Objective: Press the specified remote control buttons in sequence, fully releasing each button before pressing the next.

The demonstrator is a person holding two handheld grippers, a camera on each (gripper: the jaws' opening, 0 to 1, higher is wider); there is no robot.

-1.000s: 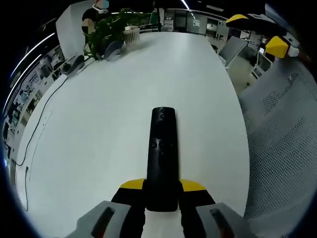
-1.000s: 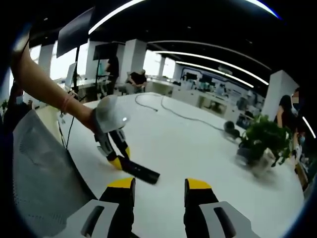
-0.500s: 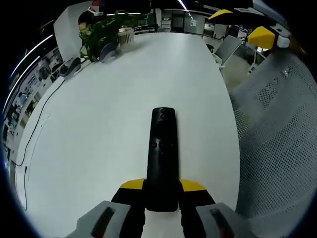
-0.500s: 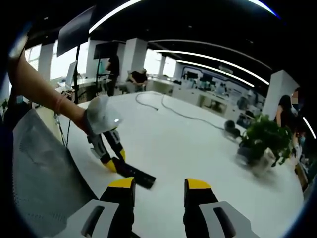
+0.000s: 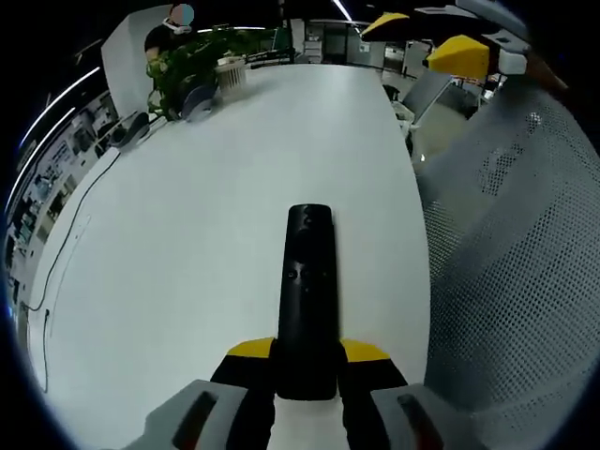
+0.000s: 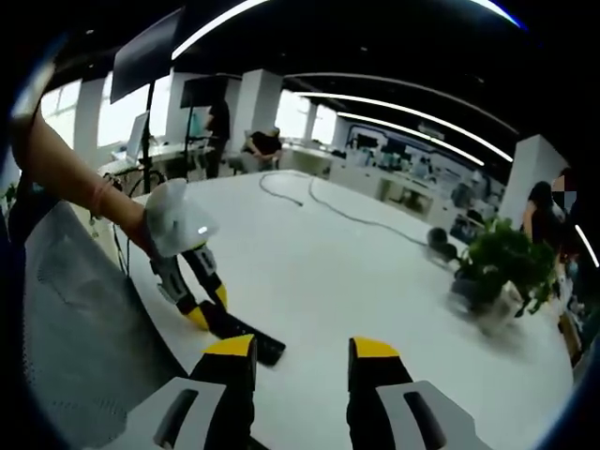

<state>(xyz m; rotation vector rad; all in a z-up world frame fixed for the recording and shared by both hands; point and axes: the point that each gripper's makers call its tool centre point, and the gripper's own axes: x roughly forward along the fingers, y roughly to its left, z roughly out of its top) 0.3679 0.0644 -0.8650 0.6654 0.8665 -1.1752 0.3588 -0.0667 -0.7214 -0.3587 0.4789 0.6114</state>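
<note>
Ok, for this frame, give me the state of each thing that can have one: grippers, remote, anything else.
left gripper: shut on the remote control.
remote control: gripped at its near end, lying flat on the white table, no button pressed.
right gripper: open, holding nothing, above the table.
potted plant: upright on the table.

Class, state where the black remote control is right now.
In the left gripper view, the remote control lies centre, clamped in the left gripper, over the white table.

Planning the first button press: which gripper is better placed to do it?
Right. The left gripper is shut on the remote, so it is occupied; the right gripper is open, empty and pointed toward the remote.
</note>
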